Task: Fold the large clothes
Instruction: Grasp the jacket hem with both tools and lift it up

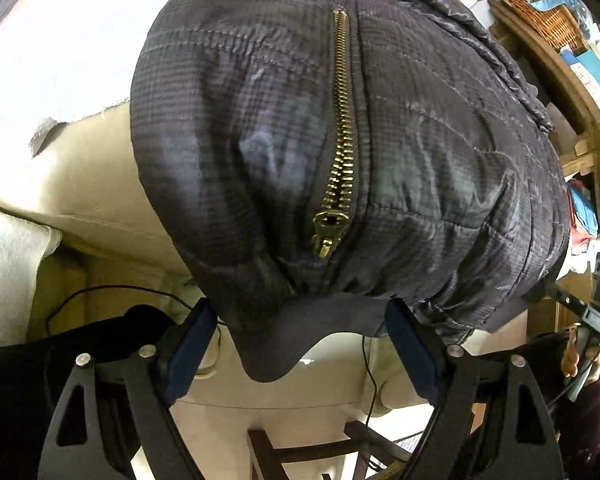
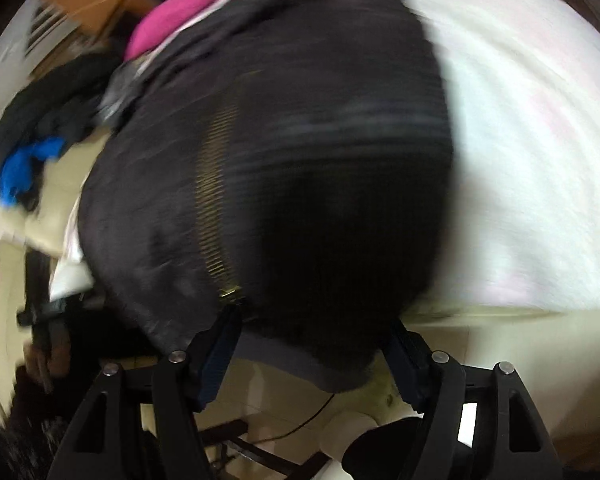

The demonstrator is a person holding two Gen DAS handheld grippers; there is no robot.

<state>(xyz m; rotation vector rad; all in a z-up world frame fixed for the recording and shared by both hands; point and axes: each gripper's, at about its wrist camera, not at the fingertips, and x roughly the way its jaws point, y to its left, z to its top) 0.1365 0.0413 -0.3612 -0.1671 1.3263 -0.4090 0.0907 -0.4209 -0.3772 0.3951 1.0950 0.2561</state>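
Right now a dark quilted jacket lies spread over a white cloth-covered surface, its lower edge hanging off the near side. A brass zipper runs down the front, with the pull resting near the hem. The left tongs stand spread wide, one blue pad on either side of a dark fold of the hem that droops between them; neither pad presses on the cloth. The right tongs are also apart, with the jacket's hem hanging between the pads, though that view is smeared and I cannot tell whether a pad brushes the fabric. From the right wrist view the same zipper shows to the left of centre. Beyond the jacket on that side sit a pink garment and a blue cloth among dark clothes. A wicker basket sits on a wooden shelf to the jacket's other side.
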